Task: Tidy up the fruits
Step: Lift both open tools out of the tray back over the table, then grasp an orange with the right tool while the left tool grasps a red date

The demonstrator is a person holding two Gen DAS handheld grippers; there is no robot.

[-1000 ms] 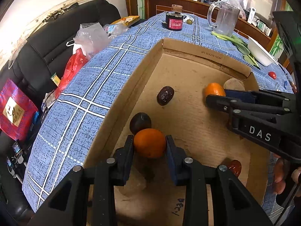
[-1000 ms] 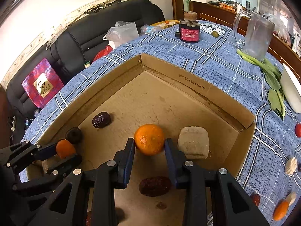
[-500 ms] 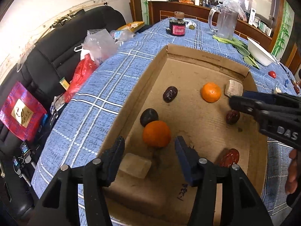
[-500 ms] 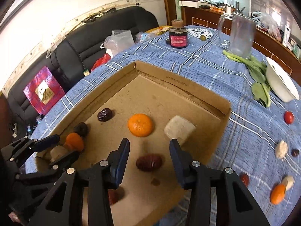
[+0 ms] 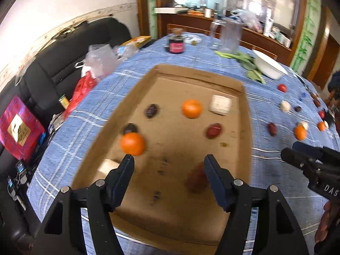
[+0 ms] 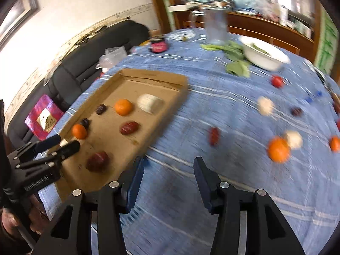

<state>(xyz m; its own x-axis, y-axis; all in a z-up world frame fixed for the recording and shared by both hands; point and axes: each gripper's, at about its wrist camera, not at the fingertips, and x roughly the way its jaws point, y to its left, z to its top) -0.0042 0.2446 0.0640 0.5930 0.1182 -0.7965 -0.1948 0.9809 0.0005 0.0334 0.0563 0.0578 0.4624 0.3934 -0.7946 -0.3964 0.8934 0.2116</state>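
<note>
Fruits lie in the cardboard box point(image 5: 246, 114) and scattered at three o'clock. My left gripper point(image 5: 169, 163) and right gripper point(image 6: 169, 169) both gape wide, holding nothing.

A: What do the tools look like?

B: Each claw is matte black plastic. The left claw point(image 5: 169, 165) has two angular arms with silver screw heads and dark blue pads point(image 5: 214, 176).

A: And the other?

B: The right claw point(image 6: 169, 172) matches; its side carries white "DAS" lettering. Bare skin of a hand point(image 6: 12, 223) grips the left handle.
</note>
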